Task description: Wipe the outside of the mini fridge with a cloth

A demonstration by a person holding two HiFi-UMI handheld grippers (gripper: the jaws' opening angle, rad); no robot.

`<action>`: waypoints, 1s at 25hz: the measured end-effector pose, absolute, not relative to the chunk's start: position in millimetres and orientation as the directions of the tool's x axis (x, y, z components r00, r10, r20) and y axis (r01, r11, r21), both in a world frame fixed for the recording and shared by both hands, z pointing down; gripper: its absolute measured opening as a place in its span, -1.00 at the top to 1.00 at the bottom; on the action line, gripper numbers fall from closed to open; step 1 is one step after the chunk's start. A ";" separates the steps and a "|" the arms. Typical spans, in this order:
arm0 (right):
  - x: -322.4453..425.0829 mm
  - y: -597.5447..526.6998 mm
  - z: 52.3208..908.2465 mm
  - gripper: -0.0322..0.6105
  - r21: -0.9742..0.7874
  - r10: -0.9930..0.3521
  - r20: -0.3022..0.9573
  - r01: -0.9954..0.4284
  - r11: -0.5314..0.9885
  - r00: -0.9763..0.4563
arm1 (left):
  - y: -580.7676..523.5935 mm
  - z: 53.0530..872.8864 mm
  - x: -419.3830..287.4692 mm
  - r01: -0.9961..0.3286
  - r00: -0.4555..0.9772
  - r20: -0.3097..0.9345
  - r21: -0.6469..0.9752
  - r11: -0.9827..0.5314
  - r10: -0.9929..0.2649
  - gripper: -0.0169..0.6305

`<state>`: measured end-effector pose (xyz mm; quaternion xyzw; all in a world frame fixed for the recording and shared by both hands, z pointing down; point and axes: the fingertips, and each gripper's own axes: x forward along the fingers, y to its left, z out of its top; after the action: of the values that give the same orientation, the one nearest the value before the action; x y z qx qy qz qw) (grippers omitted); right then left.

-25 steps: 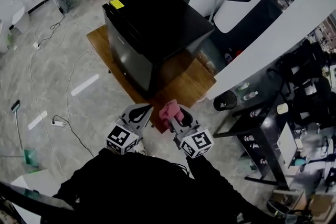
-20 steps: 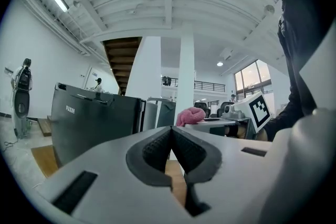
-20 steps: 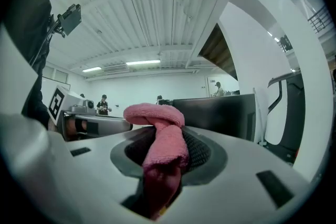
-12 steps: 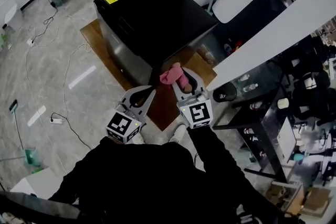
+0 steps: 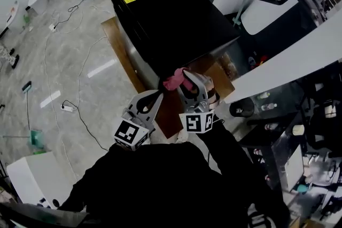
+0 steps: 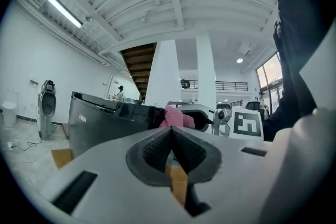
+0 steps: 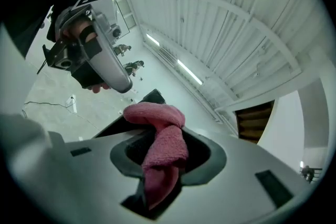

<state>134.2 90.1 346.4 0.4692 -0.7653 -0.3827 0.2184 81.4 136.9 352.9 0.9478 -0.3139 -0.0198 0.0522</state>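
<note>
Cloth (image 7: pixel 160 149) sits clamped in my right gripper (image 5: pixel 185 79), fridge (image 5: pixel 171 18) just ahead; my left gripper (image 5: pixel 156 96), beside it, is closed on nothing.

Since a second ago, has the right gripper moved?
Yes. The right gripper has closed in on the fridge; its cloth is now by the fridge's near corner.
</note>
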 end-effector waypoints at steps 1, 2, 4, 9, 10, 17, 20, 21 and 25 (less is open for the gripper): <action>134.0 90.8 347.5 0.50 0.798 -0.875 -0.040 -0.543 0.262 -0.482 | 136.2 352.7 83.5 -0.609 0.790 -0.007 0.110 -0.785 -0.613 0.93; 135.0 90.2 348.6 0.50 0.803 -0.865 -0.054 -0.536 0.259 -0.499 | 134.0 352.7 86.9 -0.626 0.777 -0.007 0.108 -0.773 -0.630 0.93; 140.8 86.9 354.7 0.50 0.817 -0.843 -0.067 -0.514 0.261 -0.534 | 127.6 355.4 97.8 -0.659 0.750 0.007 0.106 -0.745 -0.662 0.93; 147.4 87.1 406.7 0.50 0.814 -0.777 0.039 -0.431 0.390 -0.629 | 122.9 378.1 118.1 -0.733 0.679 0.074 0.126 -0.669 -0.730 0.93; 147.6 87.4 416.6 0.50 0.808 -0.763 0.057 -0.419 0.414 -0.644 | 121.8 383.3 119.9 -0.745 0.667 0.086 0.124 -0.656 -0.741 0.93; 145.6 89.2 486.7 0.50 0.803 -0.681 0.160 -0.307 0.511 -0.715 | 115.4 444.2 128.1 -0.805 0.593 0.173 0.144 -0.575 -0.787 0.93; 143.8 90.7 529.7 0.50 0.803 -0.652 0.228 -0.238 0.546 -0.723 | 110.1 477.1 130.6 -0.826 0.564 0.228 0.157 -0.541 -0.794 0.93; 143.5 90.0 541.8 0.50 0.806 -0.644 0.243 -0.218 0.550 -0.725 | 107.2 488.9 132.3 -0.829 0.559 0.250 0.156 -0.537 -0.791 0.93; 141.5 86.8 589.1 0.50 0.811 -0.611 0.303 -0.139 0.569 -0.732 | 99.1 541.9 137.8 -0.837 0.544 0.337 0.159 -0.523 -0.768 0.93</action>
<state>141.5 86.8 589.1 0.2240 -0.8368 -0.4069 0.2898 137.8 99.1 541.9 0.8653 -0.4638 0.1131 0.1526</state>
